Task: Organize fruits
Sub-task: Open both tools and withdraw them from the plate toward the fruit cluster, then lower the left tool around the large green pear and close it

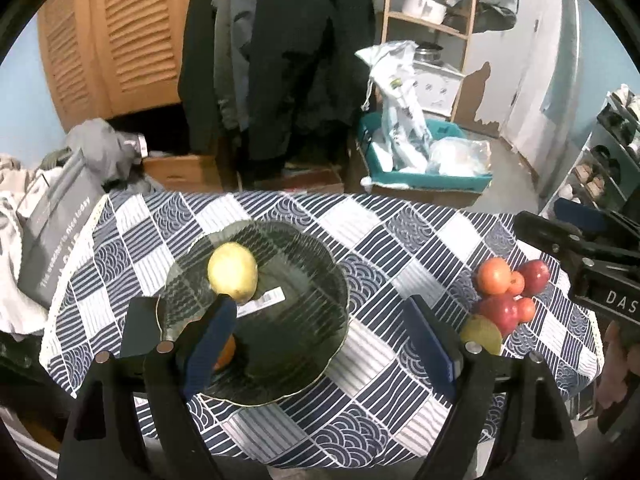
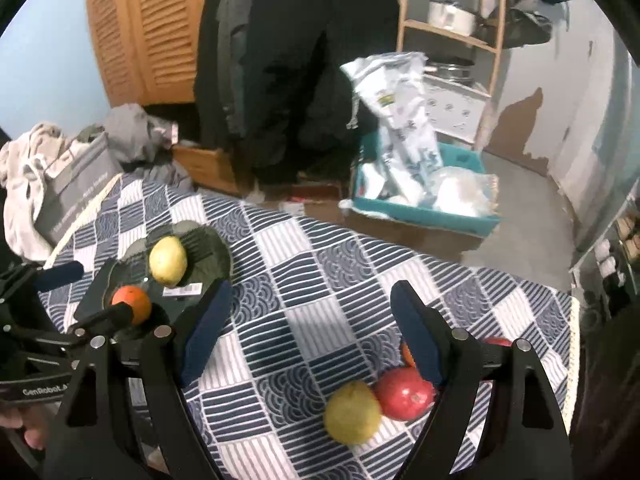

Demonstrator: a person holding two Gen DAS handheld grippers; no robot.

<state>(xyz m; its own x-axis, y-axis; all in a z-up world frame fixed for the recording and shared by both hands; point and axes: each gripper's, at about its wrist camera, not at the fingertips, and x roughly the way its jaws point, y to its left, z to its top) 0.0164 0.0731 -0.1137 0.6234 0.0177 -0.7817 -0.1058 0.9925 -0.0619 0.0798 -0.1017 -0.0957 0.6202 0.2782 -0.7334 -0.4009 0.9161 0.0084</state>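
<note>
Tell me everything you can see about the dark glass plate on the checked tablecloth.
The dark glass plate is round, translucent and greenish-grey, with ribbed lines and a wavy, thin pale rim. It lies flat on the blue-and-white checked tablecloth, toward its left side. On it rest a yellow-green pear-like fruit and an orange fruit, apart from each other. A white barcode label shows at its middle. No gripper touches it.

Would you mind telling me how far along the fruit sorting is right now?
Done: a yellow fruit and an orange lie on the glass plate. In hand: nothing; the left tool and right tool are both open and empty. Left: the red fruits and another yellow fruit on the tablecloth.
</note>
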